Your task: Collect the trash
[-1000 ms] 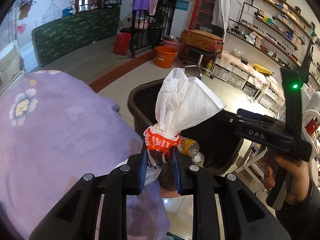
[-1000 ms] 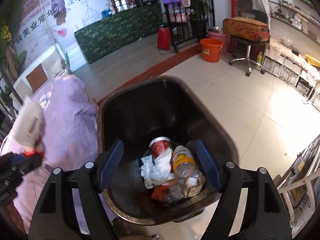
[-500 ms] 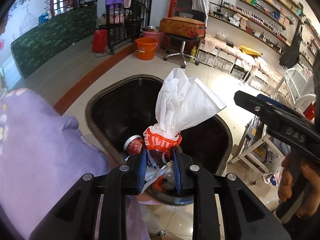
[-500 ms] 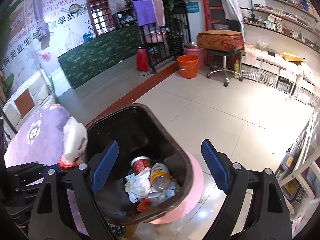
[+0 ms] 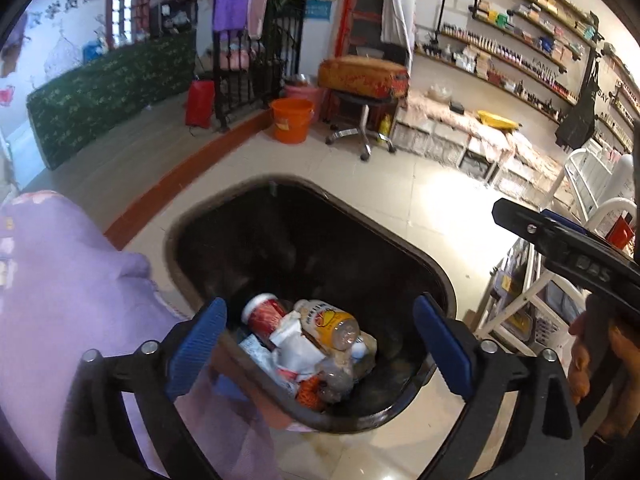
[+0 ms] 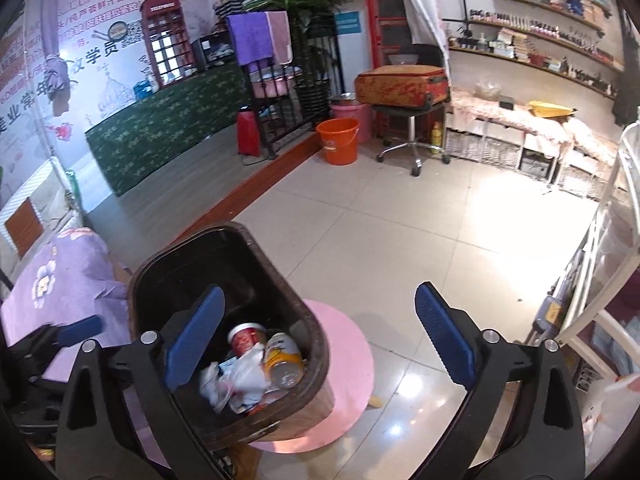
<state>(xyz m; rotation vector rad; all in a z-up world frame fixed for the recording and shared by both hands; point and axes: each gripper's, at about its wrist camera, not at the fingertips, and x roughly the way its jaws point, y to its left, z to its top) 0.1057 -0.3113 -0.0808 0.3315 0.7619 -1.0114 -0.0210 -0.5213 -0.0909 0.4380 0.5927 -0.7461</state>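
Black plastic bin (image 5: 434, 276) is positioned beneath the left gripper (image 5: 320, 346), whose jaws have just been opened wide, nothing between them, so trash lands inside; the right gripper (image 6: 320, 342) is likewise spread empty.

Trash bin (image 5: 436, 276) near rim hidden behind left gripper (image 5: 320, 344); shelf bottles (image 5: 500, 48) too small to read; hand (image 5: 600, 364) cut off at edge.

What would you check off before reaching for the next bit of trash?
1. Left claw empty, jaws just opened wide: ok.
2. Right claw empty, jaws just opened wide: ok.
3. White tissue landed inside the bin: ok.
4. Bin upright on the pink stool: ok.
5. Room left in the bin above the can and bottle: ok.
6. Next piece of trash located: cannot tell.
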